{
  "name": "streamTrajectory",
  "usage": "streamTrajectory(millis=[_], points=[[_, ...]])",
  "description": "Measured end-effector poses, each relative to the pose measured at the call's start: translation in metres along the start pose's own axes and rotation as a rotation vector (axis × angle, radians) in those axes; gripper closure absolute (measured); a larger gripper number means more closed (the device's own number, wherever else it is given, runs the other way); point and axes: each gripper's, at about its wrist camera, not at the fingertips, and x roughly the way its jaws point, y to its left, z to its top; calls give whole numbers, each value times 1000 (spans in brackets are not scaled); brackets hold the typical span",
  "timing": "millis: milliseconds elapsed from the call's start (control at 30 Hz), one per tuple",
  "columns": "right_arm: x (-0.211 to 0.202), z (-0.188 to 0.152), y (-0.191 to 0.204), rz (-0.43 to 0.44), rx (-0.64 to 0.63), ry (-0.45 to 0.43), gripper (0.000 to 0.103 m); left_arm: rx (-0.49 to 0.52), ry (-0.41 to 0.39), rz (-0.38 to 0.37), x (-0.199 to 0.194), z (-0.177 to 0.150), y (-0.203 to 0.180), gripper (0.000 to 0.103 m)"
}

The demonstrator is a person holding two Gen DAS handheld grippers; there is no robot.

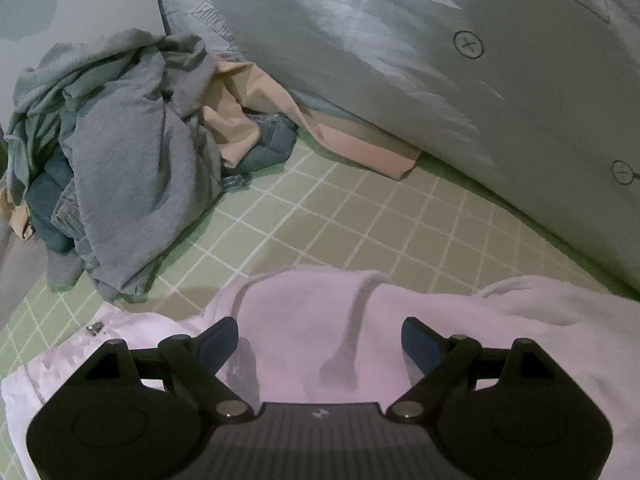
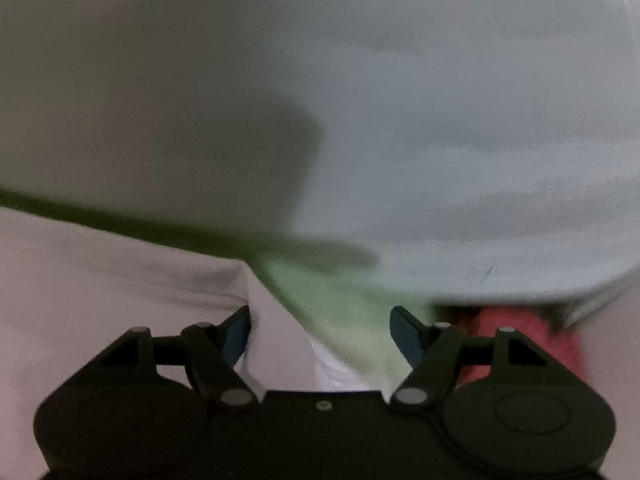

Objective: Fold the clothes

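Observation:
A pale pink-white garment [image 1: 312,320] lies on the green checked sheet [image 1: 320,220], with a metal snap near its left edge. My left gripper [image 1: 320,340] is open and empty just above the garment's middle. In the blurred right wrist view the same pale garment [image 2: 100,280] fills the lower left. My right gripper [image 2: 320,332] is open and empty over the garment's edge and a strip of green sheet [image 2: 340,312].
A heap of unfolded clothes [image 1: 120,152], grey, denim and peach, sits at the left. A large grey pillow [image 1: 440,60] lies across the back and right; it also fills the right wrist view [image 2: 440,140]. Something red [image 2: 516,332] shows behind my right finger.

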Motion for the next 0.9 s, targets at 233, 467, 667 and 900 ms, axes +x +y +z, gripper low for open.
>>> streamTrajectory(millis=[233, 467, 667, 900], points=[[4, 11, -13, -77, 120, -5, 28, -3, -24, 2, 9, 9, 1, 14], [-37, -15, 19, 129, 211, 72, 22, 36, -24, -32, 31, 32, -4, 8], [-66, -27, 39, 221, 297, 134, 22, 70, 77, -12, 60, 39, -9, 8], [-108, -50, 32, 230, 262, 149, 22, 58, 102, -82, 65, 50, 8, 8]])
